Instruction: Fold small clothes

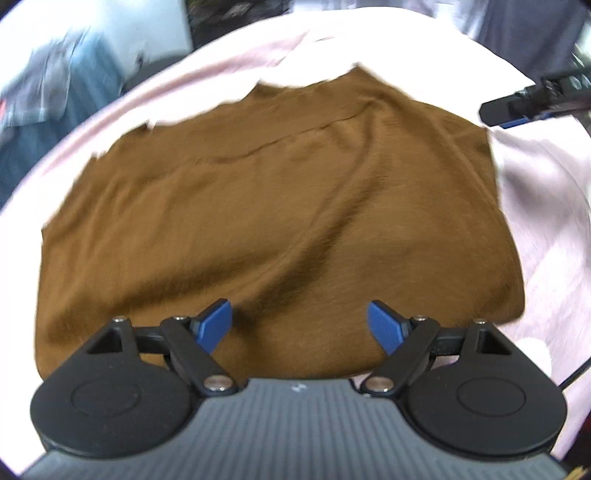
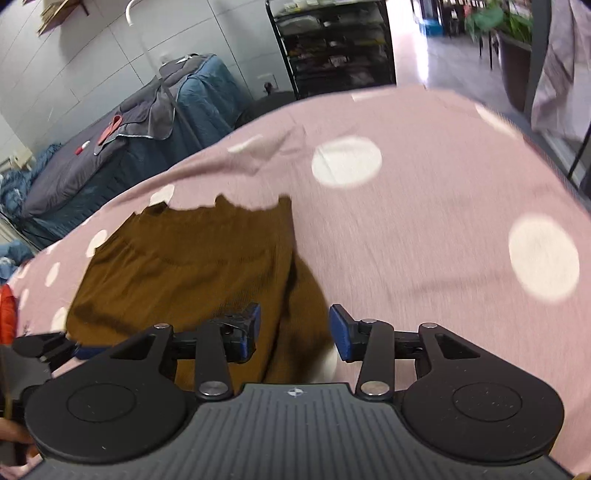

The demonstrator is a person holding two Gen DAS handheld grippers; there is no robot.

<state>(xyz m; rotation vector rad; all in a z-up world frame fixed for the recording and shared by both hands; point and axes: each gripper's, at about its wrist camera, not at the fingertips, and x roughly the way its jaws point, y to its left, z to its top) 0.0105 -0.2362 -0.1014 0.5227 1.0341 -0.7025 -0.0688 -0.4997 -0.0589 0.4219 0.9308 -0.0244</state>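
Observation:
A brown knit garment (image 1: 266,214) lies folded on a pink sheet with white dots (image 1: 546,206). My left gripper (image 1: 300,325) is open and empty, hovering over the garment's near edge. In the right wrist view the garment (image 2: 192,273) lies to the left on the sheet (image 2: 424,229). My right gripper (image 2: 294,328) is open and empty, just above the garment's right near corner. The right gripper's fingers (image 1: 498,109) show at the upper right of the left wrist view. The left gripper's finger (image 2: 40,345) shows at the left edge of the right wrist view.
A bed with blue and grey covers (image 2: 122,140) stands beyond the sheet on the left. A black shelf rack (image 2: 332,44) stands at the back. An orange item (image 2: 7,314) sits at the far left edge. Potted plants (image 2: 506,22) stand at the back right.

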